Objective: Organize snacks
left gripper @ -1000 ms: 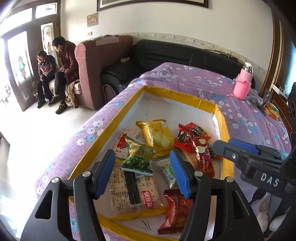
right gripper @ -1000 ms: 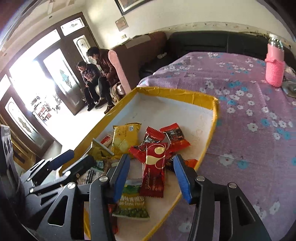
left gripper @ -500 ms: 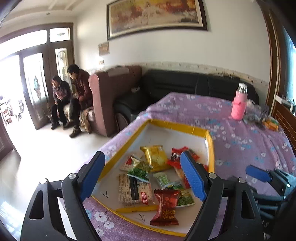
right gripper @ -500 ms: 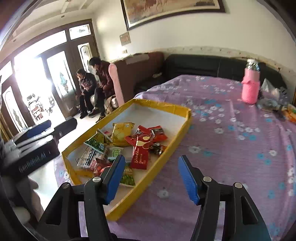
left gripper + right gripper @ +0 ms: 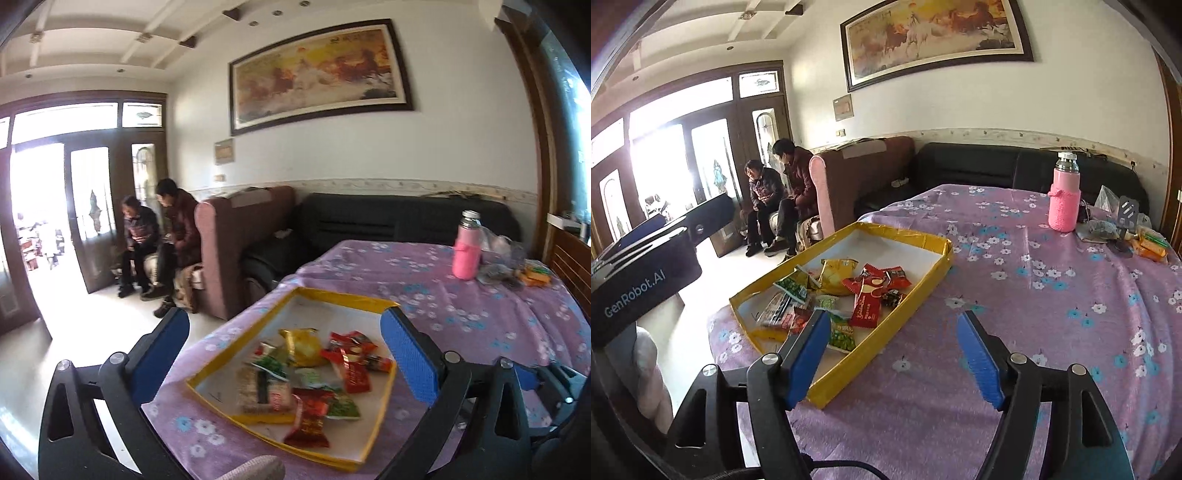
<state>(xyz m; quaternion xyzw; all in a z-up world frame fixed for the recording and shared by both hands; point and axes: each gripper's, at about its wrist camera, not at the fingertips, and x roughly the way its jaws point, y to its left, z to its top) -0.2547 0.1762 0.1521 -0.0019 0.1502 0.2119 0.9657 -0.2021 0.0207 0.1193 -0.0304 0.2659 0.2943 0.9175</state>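
Both grippers' jaws gape, unladen; blurred snack packets [image 5: 306,369] overlap in the tray [image 5: 380,413], labels unreadable.

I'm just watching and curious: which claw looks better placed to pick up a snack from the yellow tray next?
Probably the left claw: it is open and frames the snack pile in the yellow tray. The right claw, also open, points mostly at bare purple cloth beside the tray.

- White wall [image 5: 1052,99] ahead, with a framed horse painting [image 5: 934,33].
- Black sofa [image 5: 979,162] below it.
- Bright glazed doors [image 5: 683,155] far left; pale floor [image 5: 74,332].
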